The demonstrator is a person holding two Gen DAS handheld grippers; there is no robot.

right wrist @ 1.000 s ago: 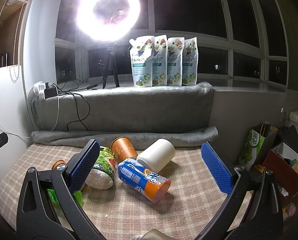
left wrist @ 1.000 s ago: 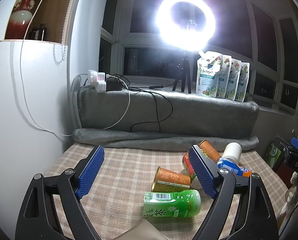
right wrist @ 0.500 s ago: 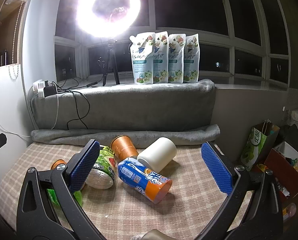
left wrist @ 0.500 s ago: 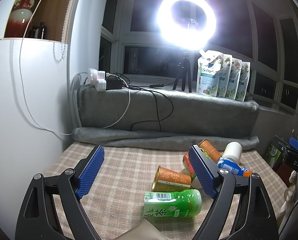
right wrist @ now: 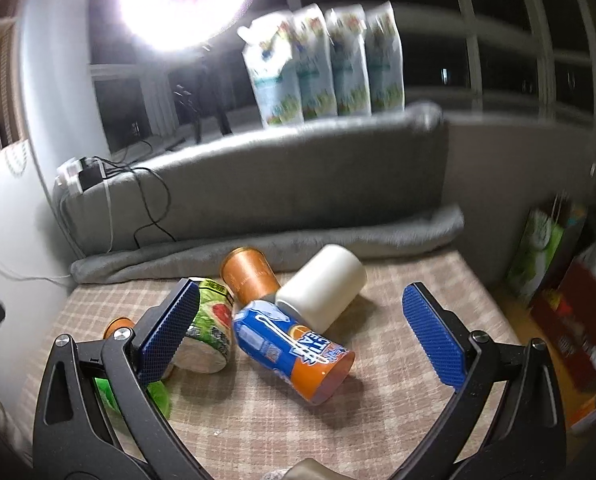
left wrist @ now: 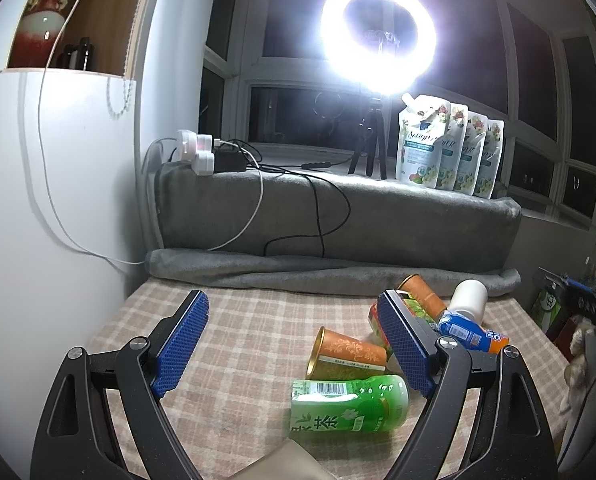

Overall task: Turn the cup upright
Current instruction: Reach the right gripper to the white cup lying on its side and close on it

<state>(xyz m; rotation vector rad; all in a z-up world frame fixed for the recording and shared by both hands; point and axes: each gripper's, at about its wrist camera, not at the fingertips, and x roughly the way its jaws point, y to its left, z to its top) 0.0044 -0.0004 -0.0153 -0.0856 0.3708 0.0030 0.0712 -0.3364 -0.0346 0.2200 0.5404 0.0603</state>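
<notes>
Several cups lie on their sides on the checked tablecloth [left wrist: 250,332]. In the left wrist view: a green tea cup [left wrist: 347,404], an orange-gold cup [left wrist: 347,354], a blue-orange cup [left wrist: 473,330], a white cup [left wrist: 469,294]. My left gripper [left wrist: 294,344] is open and empty, held above the cloth left of the cups. In the right wrist view the blue-orange cup [right wrist: 294,348] lies between the open jaws of my right gripper [right wrist: 309,334], untouched. The white cup [right wrist: 323,286], an orange cup [right wrist: 250,274] and a green-red cup [right wrist: 210,336] lie behind it.
A grey blanket [left wrist: 337,224] covers the ledge behind the table, with a power strip [left wrist: 206,156] and cables. A ring light [left wrist: 377,36] and several refill pouches [left wrist: 449,156] stand on the sill. A white cabinet [left wrist: 38,200] is left. Bags and boxes [right wrist: 557,276] sit right of the table.
My right gripper has tilted and moved forward and down toward the cups; its view is blurred by motion. My left gripper has barely moved. No cup has moved.
</notes>
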